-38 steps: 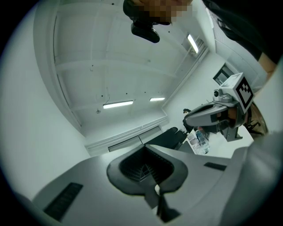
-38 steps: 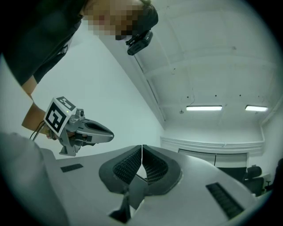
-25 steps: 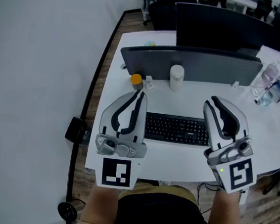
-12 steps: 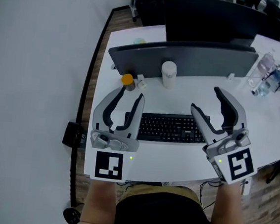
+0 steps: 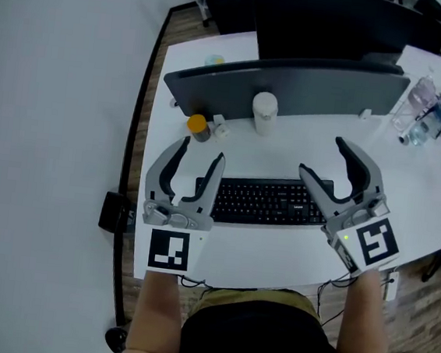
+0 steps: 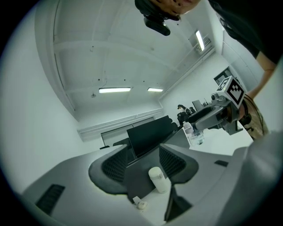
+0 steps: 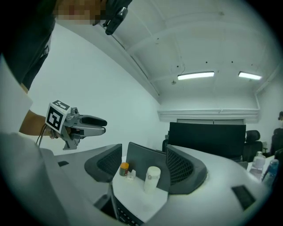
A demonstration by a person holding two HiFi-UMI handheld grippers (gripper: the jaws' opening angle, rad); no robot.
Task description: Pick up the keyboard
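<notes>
A black keyboard (image 5: 263, 202) lies flat on the white desk (image 5: 275, 248), in front of me. My left gripper (image 5: 203, 151) hovers at the keyboard's left end, jaws opening, and its inner finger overlaps that end. At the right end my right gripper (image 5: 322, 157) stands with jaws opening wide, the keyboard's corner showing between its fingers. No pad presses on anything. In the right gripper view the keyboard (image 7: 126, 215) lies low between the pads (image 7: 108, 161). The left gripper view shows only a dark corner of the keyboard (image 6: 177, 207) below its right pad (image 6: 174, 161).
Behind the keyboard stand a white cylinder (image 5: 264, 112), an orange-lidded jar (image 5: 198, 125) and small white bits. A grey divider (image 5: 293, 84) and a dark monitor (image 5: 323, 22) close off the back. Water bottles (image 5: 417, 106) sit at the right. The desk's front edge is close to me.
Both grippers went from shut to open. They sank toward the desk and now flank the keyboard's two ends.
</notes>
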